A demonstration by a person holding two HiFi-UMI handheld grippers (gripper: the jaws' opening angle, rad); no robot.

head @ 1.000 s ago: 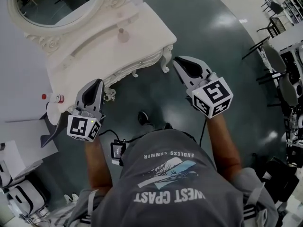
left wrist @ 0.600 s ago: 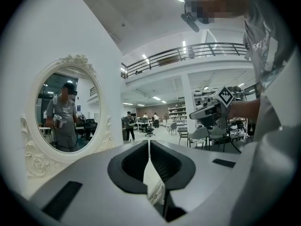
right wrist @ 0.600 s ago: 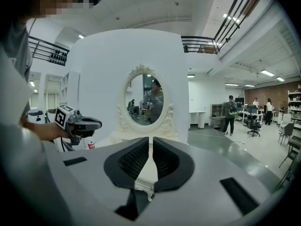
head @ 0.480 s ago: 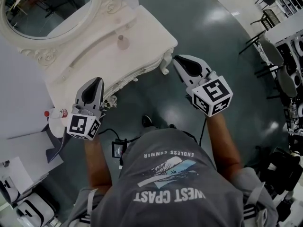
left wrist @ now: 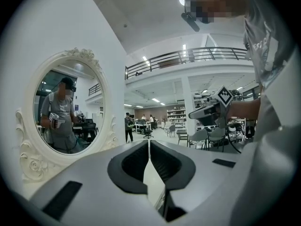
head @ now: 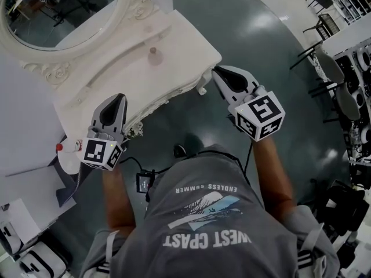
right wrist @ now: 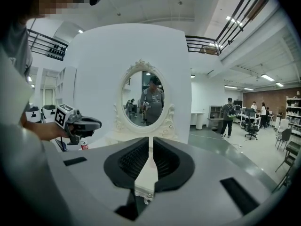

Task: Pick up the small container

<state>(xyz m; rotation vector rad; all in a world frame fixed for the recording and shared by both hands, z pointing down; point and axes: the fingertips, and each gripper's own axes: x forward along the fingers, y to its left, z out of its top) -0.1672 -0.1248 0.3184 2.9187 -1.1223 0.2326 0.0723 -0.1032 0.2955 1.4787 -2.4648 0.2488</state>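
Observation:
A small pinkish container [head: 154,52] with a knob lid stands on the white dressing table [head: 116,74], upright and alone near its middle. My left gripper [head: 120,98] hovers at the table's near edge, below and left of the container, jaws shut and empty [left wrist: 148,142]. Off the table's right corner, over the floor, my right gripper [head: 217,72] is likewise shut with nothing in it [right wrist: 151,140]. Neither gripper view shows the container. Each gripper appears in the other's view: the right gripper [left wrist: 205,112] and the left gripper [right wrist: 83,125].
An oval mirror [head: 58,4] in an ornate white frame stands at the table's back. A red-capped bottle [head: 59,147] lies left of my left gripper. Chairs and desks [head: 336,68] stand at the far right on the dark glossy floor [head: 261,45].
In the head view the table, mirror and container have slid slightly down and right. The red-capped bottle has shifted lower. Both grippers keep their places and stay shut.

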